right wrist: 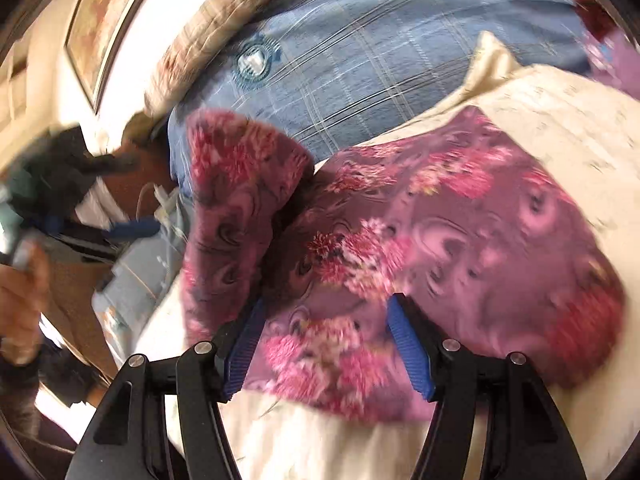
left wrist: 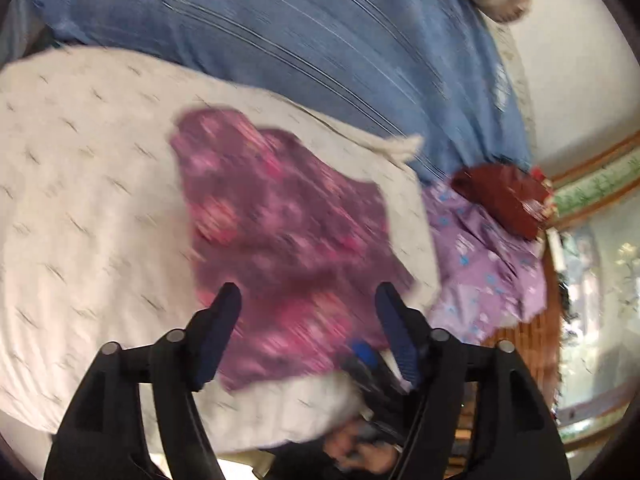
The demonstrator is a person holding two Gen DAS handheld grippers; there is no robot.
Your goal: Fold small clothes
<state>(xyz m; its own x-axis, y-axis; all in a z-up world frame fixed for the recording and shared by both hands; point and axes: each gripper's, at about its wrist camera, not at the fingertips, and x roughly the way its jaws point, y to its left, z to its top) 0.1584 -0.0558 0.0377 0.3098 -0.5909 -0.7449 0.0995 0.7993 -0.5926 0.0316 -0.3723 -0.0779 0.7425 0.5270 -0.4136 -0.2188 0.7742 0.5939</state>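
Risk comes first from the cloth itself. From the left wrist, the purple flowered garment lies spread on the white pillow, which rests on the blue bedcover. The left claw stands wide open above the near edge of the garment and has hold of nothing. The picture is blurred, so a fast approach could pinch the pillow cover together with the garment. A lilac cloth and a dark red bundle lie near, at the pillow's edge.

From the right wrist, one part of the garment is raised and turned over at the left. The right claw is also wide open and empty, so this flap may fall back and leave a crooked fold. The soft pillow could sink under pressure and wrinkle the cloth.
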